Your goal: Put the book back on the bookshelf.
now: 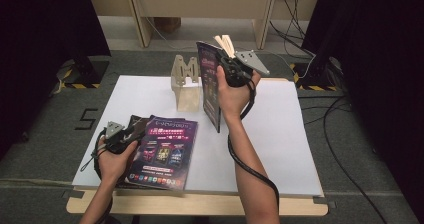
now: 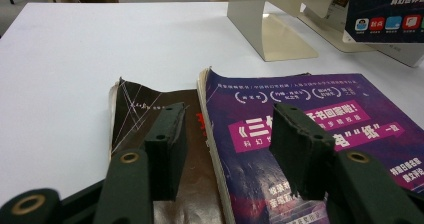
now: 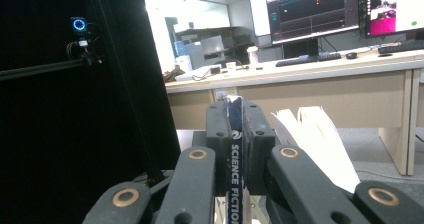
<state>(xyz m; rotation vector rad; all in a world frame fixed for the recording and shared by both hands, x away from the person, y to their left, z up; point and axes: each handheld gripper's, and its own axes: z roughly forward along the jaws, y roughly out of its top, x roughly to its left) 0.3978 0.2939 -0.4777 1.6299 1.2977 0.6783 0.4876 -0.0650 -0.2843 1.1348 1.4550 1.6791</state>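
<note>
The right gripper is clamped on the spine of a magazine, holding it upright above the back middle of the tabletop, its lower edge just over the white surface and its loose pages fanning out at the top beside the jaws. In the right gripper view the jaws stand pressed on both sides of the spine, which bears the words "SCIENCE FICTION". Just left of the held magazine a cream bookend stands near the back edge. The left gripper hovers low near the front left corner with its jaws apart and nothing between them, over a stack of two more magazines lying flat: a purple one on top, reaching to the front edge, and a dark one under it, its cover showing at the left. In the left gripper view the two pads straddle the purple cover's left edge.
</note>
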